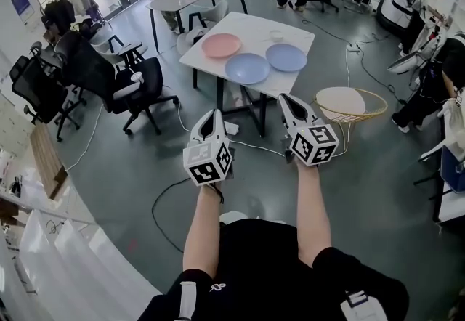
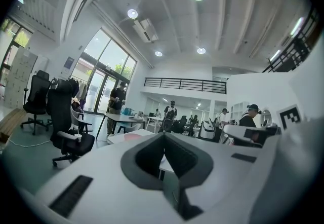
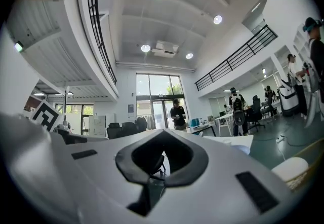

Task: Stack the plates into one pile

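Note:
Three plates lie side by side on a white table (image 1: 254, 25) ahead of me: a pink plate (image 1: 221, 45) at the left, a light blue plate (image 1: 248, 68) in the middle near the front edge, and another blue plate (image 1: 286, 57) at the right. Both grippers are held level in the air well short of the table, over the floor. My left gripper (image 1: 213, 115) and right gripper (image 1: 285, 99) are both shut with nothing between their jaws. In the left gripper view the shut gripper (image 2: 163, 136) points at the table, where the pink plate (image 2: 132, 137) shows faintly. The right gripper view shows the shut gripper (image 3: 163, 133).
A small white cup (image 1: 276, 35) stands at the table's back. A wicker basket (image 1: 363, 115) holding a round white disc sits on the floor right of the table. Black office chairs (image 1: 134, 91) stand to the left, cables cross the floor, and people work at tables behind.

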Motion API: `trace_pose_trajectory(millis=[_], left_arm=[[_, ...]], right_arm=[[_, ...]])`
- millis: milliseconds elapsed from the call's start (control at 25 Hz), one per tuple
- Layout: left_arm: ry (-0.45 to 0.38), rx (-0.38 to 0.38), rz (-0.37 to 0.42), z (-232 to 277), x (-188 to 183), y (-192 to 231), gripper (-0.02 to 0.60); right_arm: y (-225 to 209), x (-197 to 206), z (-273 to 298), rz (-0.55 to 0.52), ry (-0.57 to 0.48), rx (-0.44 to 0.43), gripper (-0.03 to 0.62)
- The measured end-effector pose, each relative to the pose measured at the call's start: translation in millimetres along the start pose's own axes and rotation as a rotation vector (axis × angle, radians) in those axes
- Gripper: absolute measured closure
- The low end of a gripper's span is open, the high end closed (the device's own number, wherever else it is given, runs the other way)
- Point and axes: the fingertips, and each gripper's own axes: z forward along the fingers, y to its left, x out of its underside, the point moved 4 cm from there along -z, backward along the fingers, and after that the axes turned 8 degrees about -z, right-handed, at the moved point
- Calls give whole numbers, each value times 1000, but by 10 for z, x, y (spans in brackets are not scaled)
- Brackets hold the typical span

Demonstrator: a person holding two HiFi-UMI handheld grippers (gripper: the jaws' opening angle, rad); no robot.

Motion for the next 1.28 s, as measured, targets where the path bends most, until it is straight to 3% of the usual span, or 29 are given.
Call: trace_pose_trajectory(millis=[680, 1040, 1280], left_arm=[[-62, 53, -32, 302, -246, -10, 566], [-91, 80, -41, 1021, -432, 221, 566], [-43, 52, -44, 1682, -294, 589, 566]], right_arm=[[-180, -99, 214, -21, -10, 7, 586], [-649, -151, 759, -77, -14, 67, 586], [-814, 342, 1353, -77, 74, 55, 586]])
